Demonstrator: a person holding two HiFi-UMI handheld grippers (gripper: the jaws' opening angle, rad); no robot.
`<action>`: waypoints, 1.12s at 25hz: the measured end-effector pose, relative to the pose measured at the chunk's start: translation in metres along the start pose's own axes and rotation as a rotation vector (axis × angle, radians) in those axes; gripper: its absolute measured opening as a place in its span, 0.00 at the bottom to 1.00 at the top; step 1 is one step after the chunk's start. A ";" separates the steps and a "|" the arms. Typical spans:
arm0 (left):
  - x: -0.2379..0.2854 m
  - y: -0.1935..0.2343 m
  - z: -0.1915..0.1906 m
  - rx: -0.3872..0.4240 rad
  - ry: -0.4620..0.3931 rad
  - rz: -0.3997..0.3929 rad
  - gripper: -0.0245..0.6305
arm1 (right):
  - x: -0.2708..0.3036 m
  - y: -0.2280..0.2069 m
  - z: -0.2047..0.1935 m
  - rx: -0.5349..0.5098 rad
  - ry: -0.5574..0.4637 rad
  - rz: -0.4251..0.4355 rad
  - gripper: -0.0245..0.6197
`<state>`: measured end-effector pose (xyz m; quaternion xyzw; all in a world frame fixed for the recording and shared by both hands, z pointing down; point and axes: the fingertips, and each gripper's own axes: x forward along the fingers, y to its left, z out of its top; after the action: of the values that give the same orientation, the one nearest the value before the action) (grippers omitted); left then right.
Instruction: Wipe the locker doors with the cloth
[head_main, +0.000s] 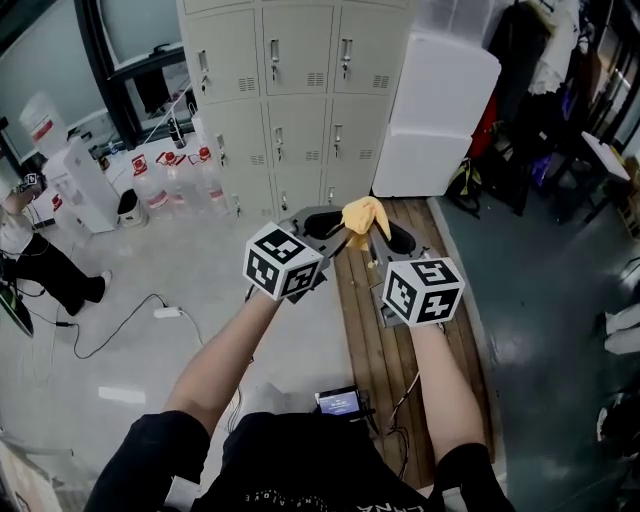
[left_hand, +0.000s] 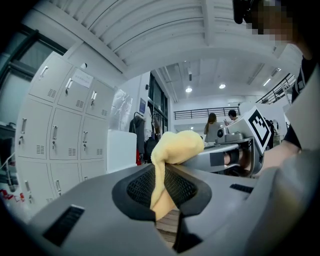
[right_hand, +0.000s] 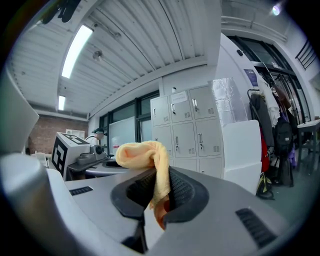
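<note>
Right: two hand-held grippers, one cloth. Left hand-held gripper (left_hand: 162, 189) has its jaws nearly shut, pinching a hanging fold of the soft yellow cloth (left_hand: 176, 146) between the ribbed black pads. Right hand-held gripper (right_hand: 158, 194) is closed on another fold of the same cloth in the same way. The cloth bunches in a lump above both sets of jaw tips.

Head view: the two hand-held grippers meet tip to tip, left (head_main: 335, 236), right (head_main: 388, 240), with the cloth (head_main: 365, 214) bridging them. It is held in the air in front of the lockers, well apart from the doors. Two black-and-white marker cubes, one per hand-held gripper: left (head_main: 283, 262), right (head_main: 422, 291).

Beige metal lockers (head_main: 300, 90) stand ahead: three columns, three rows of doors in full view, nine doors, all shut. Just beside them on the right, two white blocks (head_main: 440, 85) are stacked. One strip of wooden planks (head_main: 368, 340) runs along the floor below the hand-held grippers
</note>
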<state>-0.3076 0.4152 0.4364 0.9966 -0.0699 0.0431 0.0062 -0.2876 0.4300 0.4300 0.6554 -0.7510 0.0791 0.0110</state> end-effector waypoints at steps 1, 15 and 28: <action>0.002 0.001 0.000 -0.002 0.000 0.003 0.13 | 0.001 -0.002 0.000 -0.001 0.001 0.003 0.13; 0.040 0.108 -0.008 0.029 0.007 -0.008 0.13 | 0.110 -0.037 0.005 -0.009 0.022 0.009 0.13; 0.086 0.240 -0.012 0.054 0.022 -0.070 0.13 | 0.242 -0.081 0.018 0.005 0.043 -0.047 0.13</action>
<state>-0.2571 0.1663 0.4570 0.9977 -0.0339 0.0556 -0.0185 -0.2401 0.1798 0.4499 0.6712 -0.7347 0.0948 0.0272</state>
